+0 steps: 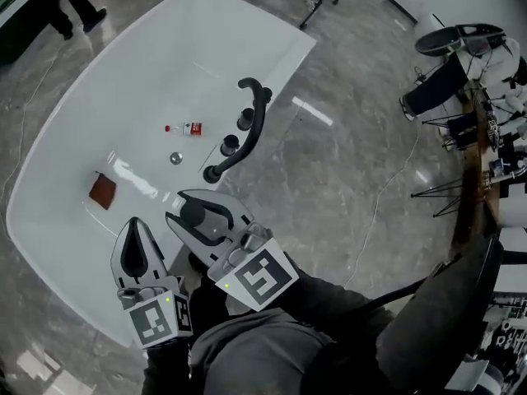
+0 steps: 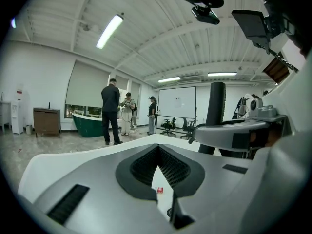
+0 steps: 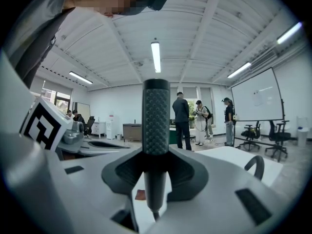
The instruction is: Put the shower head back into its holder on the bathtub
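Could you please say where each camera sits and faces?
Head view: on the person's head, facing steeply down at the white bathtub; left gripper, right gripper and sleeves show.
Left gripper view: on the left gripper, facing level across the bathtub; its shut jaws show.
Right gripper view: on the right gripper, facing likewise; its jaws clamp the shower head.
Shared: both gripper views show standing people.

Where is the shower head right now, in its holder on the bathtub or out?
Out: the right gripper is shut on the shower head, holding it upright between its jaws over the bathtub edge.
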Tool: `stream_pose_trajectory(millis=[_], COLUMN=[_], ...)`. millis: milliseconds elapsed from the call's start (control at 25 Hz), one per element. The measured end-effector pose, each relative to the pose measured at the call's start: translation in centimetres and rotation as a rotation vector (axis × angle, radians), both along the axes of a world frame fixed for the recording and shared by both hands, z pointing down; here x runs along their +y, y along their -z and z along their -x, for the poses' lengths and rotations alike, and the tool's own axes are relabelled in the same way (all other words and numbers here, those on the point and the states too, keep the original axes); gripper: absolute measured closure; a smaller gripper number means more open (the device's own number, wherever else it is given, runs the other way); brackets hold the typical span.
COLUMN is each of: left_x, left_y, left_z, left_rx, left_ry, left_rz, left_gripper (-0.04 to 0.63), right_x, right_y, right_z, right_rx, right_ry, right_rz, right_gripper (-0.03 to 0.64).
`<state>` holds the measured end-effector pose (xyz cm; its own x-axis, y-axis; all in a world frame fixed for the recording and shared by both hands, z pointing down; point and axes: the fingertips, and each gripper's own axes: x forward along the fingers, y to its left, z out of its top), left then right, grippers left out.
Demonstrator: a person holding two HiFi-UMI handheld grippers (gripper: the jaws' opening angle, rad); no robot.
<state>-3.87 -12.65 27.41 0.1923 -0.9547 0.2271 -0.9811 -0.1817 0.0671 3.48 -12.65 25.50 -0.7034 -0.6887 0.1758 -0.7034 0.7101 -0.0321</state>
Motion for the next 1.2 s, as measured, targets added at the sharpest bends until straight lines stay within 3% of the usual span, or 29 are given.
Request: stream_pose_trajectory(millis=[280, 440, 560, 640, 720, 1200], left_x=[0.9, 1.3, 1.0, 1.2, 1.1, 0.5], left_y=[0.6, 0.5, 0.1, -1.5, -2.6, -5.8], left_z=[-0.1, -0.3, -1.9, -1.4, -0.5, 0.6], left_rx=[-0.007, -0.011, 0.005, -0.019, -0.03, -0.006], left_ry=[0.004, 0.007, -0.027, -0.029, -0.033, -0.01], left_rz=[-0.005, -0.036, -0.077, -0.028, 0.007, 0.015], left_gripper=[0.592, 0.592, 0.592, 0.592, 0.592, 0.592], right_x=[0.5, 0.8, 1.0, 0.9, 0.7, 0.2], right_y=[1.2, 0.6, -0.3, -1.0, -1.8, -5.6], right_z=[-0.4, -1.2, -3.3, -3.0, -2.2, -1.4], right_rx=[-0.038, -0.112, -0.032, 0.011, 0.01, 0.008], right_ry=[-0.008, -0.064, -0.079, -0.037, -0.035, -0.028], right_rz=[-0.032, 0.051, 0.055, 0.007, -0.005, 0.038], right_gripper=[0.483, 0.482, 0.482, 0.482, 0.483, 0.482])
